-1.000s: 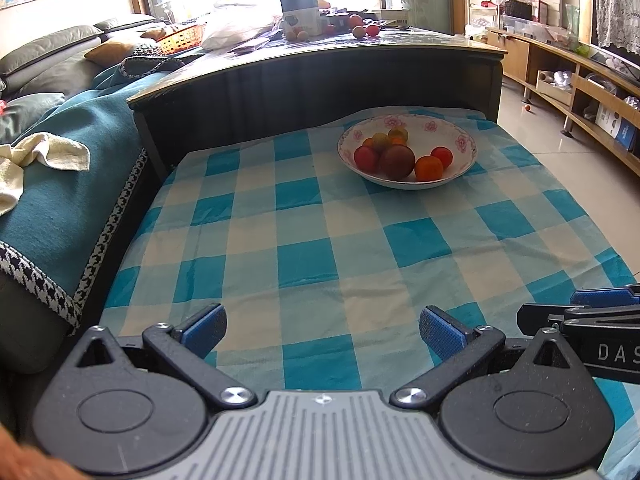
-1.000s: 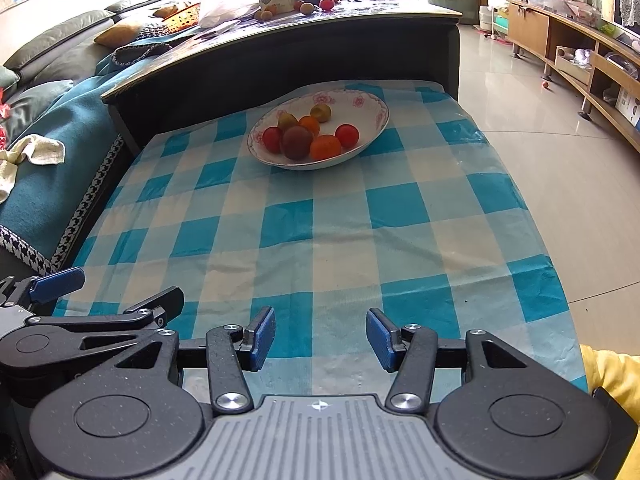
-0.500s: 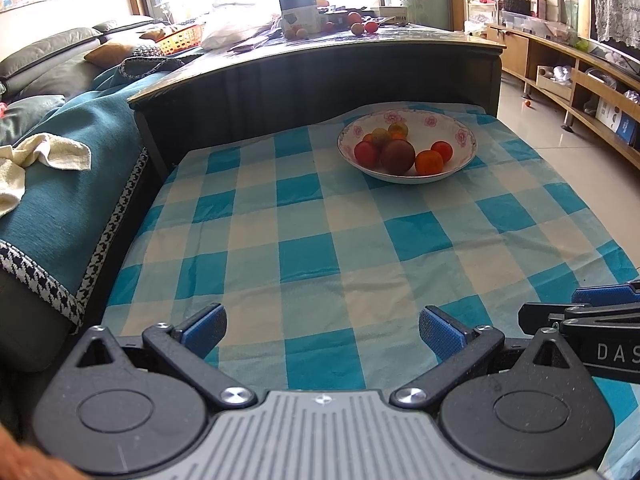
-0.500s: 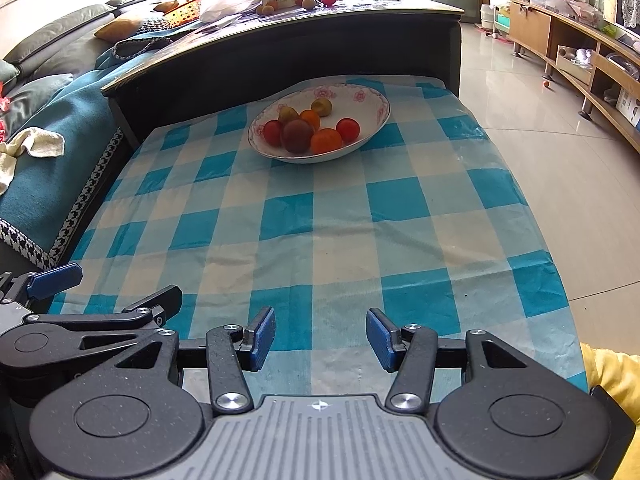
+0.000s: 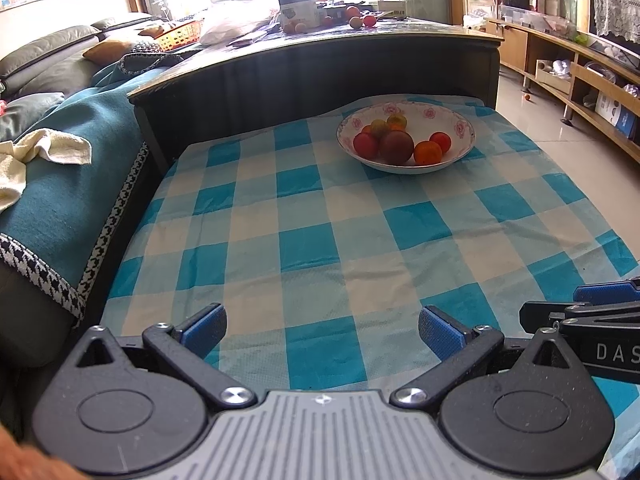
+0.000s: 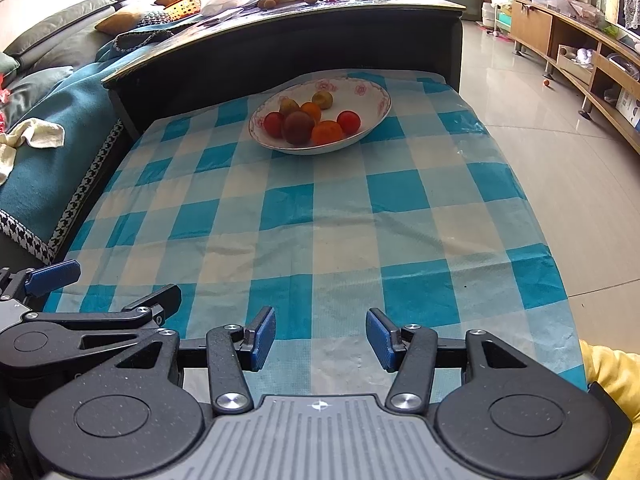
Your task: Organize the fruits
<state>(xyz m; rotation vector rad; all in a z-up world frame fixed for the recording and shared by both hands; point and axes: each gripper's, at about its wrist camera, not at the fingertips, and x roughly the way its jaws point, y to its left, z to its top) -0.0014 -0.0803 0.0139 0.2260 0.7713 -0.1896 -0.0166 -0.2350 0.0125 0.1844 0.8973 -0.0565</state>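
Note:
A white bowl with pink flowers stands at the far end of the blue checked tablecloth. It holds several fruits: a dark plum, red ones and orange ones. My left gripper is open and empty over the near edge of the cloth. My right gripper is open and empty beside it, far from the bowl.
A higher dark table behind the cloth carries a box, bags and more fruit. A sofa with a teal blanket and a cream towel lies left. A tiled floor and wooden shelves lie right.
Both grippers have drawn slightly back and tilted, so the bowl sits a little higher in both views. Both stay open and empty.

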